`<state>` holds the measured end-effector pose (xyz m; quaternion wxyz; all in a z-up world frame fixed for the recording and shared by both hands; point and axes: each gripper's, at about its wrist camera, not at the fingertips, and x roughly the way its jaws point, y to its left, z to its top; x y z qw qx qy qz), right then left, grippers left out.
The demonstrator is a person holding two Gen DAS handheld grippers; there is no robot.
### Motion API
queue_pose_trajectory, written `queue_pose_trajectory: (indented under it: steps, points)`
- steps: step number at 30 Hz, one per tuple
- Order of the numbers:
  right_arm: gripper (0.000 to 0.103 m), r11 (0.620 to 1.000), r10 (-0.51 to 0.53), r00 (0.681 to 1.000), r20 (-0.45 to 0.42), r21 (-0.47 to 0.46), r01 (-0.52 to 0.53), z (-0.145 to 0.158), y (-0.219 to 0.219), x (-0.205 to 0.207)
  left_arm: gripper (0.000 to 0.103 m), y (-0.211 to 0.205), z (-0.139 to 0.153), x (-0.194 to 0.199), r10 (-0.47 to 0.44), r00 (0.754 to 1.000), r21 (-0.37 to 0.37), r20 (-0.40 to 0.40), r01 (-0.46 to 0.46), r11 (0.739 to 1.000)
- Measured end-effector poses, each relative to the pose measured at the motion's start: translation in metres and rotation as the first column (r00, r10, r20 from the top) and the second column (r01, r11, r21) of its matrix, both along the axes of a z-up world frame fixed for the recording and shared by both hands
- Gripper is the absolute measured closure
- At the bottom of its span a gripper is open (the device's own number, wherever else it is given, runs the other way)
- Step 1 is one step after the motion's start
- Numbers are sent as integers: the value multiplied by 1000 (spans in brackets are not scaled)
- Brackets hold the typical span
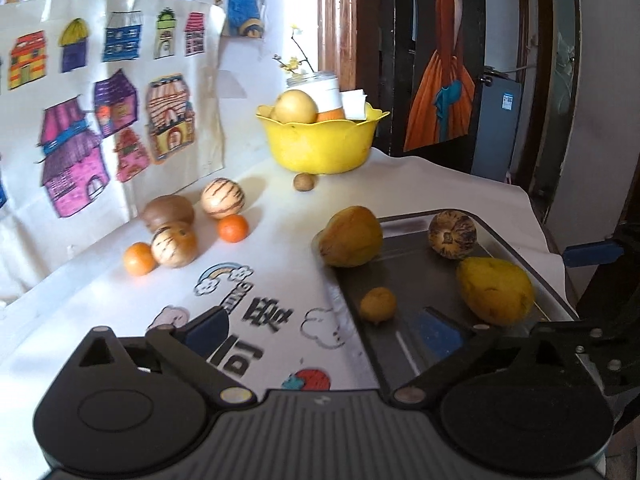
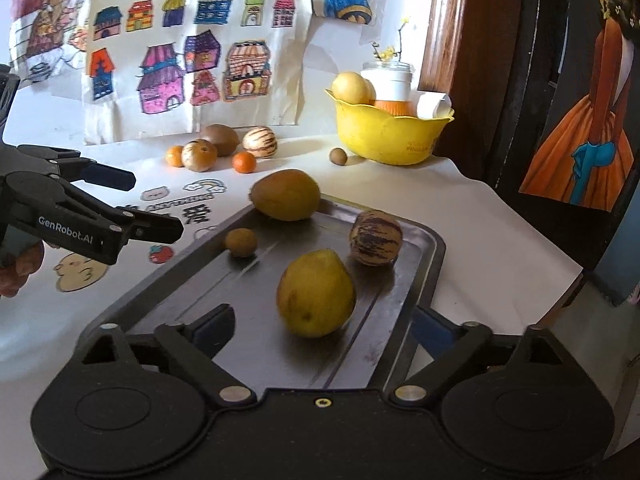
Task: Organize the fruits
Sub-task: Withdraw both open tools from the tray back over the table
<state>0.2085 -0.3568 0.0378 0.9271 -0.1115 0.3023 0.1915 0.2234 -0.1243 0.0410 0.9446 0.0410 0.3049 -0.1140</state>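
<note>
Both claws hang wide apart and carry nothing: the right gripper point(image 2: 320, 328) straddles the yellow pear point(image 2: 316, 294) on the tray point(image 2: 424, 280), the left gripper point(image 1: 324, 332) beside it. At 11 o'clock loose fruit point(image 2: 216, 148) waits. A skewed pinch (round, slick skin) could roll the pear.

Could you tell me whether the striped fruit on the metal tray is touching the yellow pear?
No, the striped fruit sits apart from the yellow pear, with bare metal tray visible between them.
</note>
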Motion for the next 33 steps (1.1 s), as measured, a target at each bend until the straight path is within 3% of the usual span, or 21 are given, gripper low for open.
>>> queue_pose_trajectory:
  steps: [16, 25, 33]
  points:
    - [1, 1000, 26, 999, -43, 17, -25, 6, 20, -78, 1, 44, 0, -73, 25, 999, -27, -41, -26, 999]
    - [1, 1000, 14, 999, -34, -3, -14, 8, 50, -126, 1, 82, -7, -106, 32, 997, -72, -76, -38, 997]
    - [1, 999, 29, 996, -83, -24, -31, 9, 79, -147, 1, 109, -15, -122, 34, 995, -88, -90, -42, 995]
